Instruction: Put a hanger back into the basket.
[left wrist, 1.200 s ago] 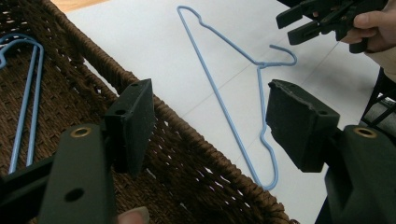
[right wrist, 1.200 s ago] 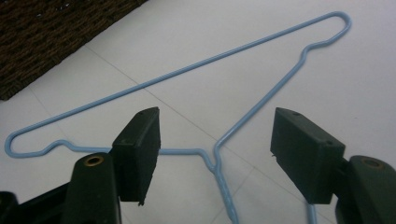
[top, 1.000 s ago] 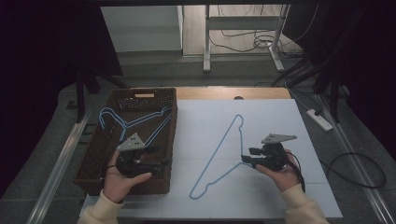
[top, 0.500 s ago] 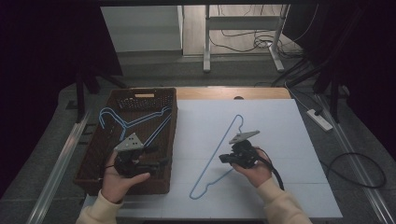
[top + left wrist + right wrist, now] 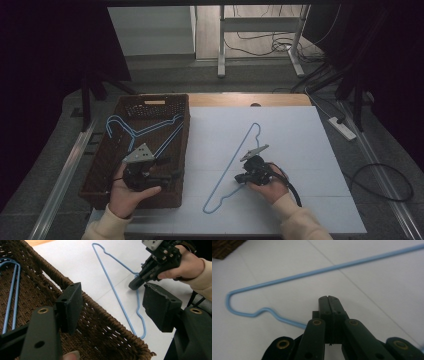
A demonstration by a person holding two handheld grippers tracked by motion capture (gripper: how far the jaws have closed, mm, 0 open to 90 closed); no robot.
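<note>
Work in hand: picking up the blue wire hanger (image 5: 235, 167) from the white table sheet (image 5: 300, 150), judged bound for the wicker basket (image 5: 100, 172), where two like hangers (image 5: 145, 131) already lie.
Hanger on sheet: flat, hook end far from the person, long bar running toward the near edge, just right of the basket.
Right gripper (image 5: 246, 176): jaws have just been closing and now meet pad to pad, clamped on the hanger's right arm where the wire runs under them; tips down at the sheet, needed for so thin a wire lying flat.
Left gripper (image 5: 172, 175): jaws wide apart, nothing between them, held over the basket's near right corner; judged waiting to take or steady the hanger.
High view: gives the whole layout, basket left, hanger centre, both hands at the near edge; too small to show the grip.
Left gripper view: shows the right gripper (image 5: 136, 283) from the side, tips on the wire (image 5: 117, 296), plus the basket rim (image 5: 105, 317) between its own open pads.
Right gripper view: shows the shut pads (image 5: 329, 305) meeting and the hanger's bent shoulder (image 5: 249, 312) passing below; contact point itself hidden under the jaws.
</note>
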